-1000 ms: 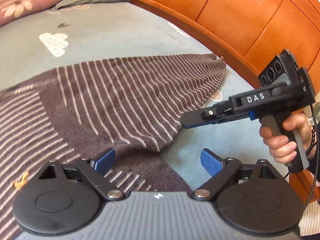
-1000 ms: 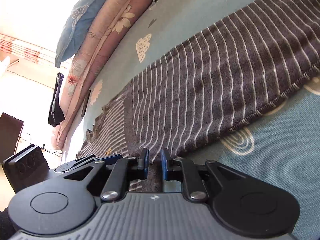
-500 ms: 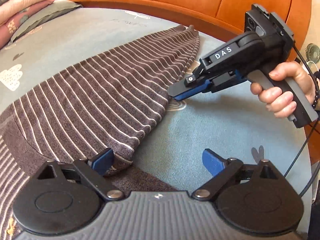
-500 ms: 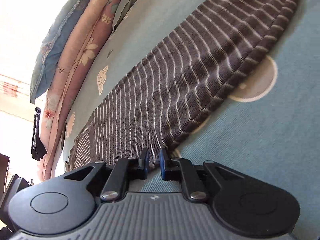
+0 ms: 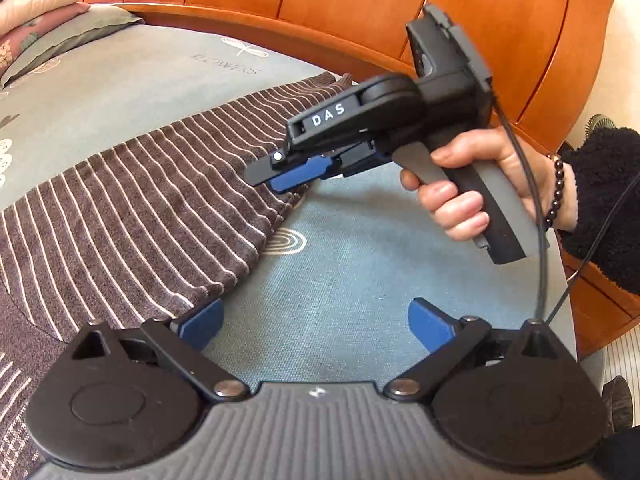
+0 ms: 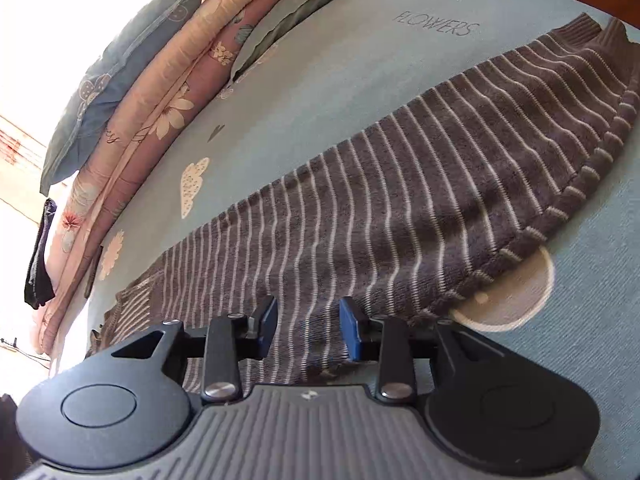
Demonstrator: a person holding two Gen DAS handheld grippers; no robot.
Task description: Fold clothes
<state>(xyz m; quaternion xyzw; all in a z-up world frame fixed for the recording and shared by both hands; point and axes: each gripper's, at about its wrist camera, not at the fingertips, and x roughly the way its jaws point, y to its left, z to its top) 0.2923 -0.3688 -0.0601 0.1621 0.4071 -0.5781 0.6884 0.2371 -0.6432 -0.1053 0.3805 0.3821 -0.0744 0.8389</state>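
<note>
Sweater (image 5: pixel 132 216) hem beside bare sheet (image 5: pixel 340 280)

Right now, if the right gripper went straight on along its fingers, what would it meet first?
Most likely the striped sweater: the right gripper, jaws opening, tilts down over its fabric on the bed sheet. Depth is unclear.

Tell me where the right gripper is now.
In the left wrist view, the right gripper is over the striped sweater's folded edge, with the orange headboard behind it, its fingers opening above the fabric.
</note>
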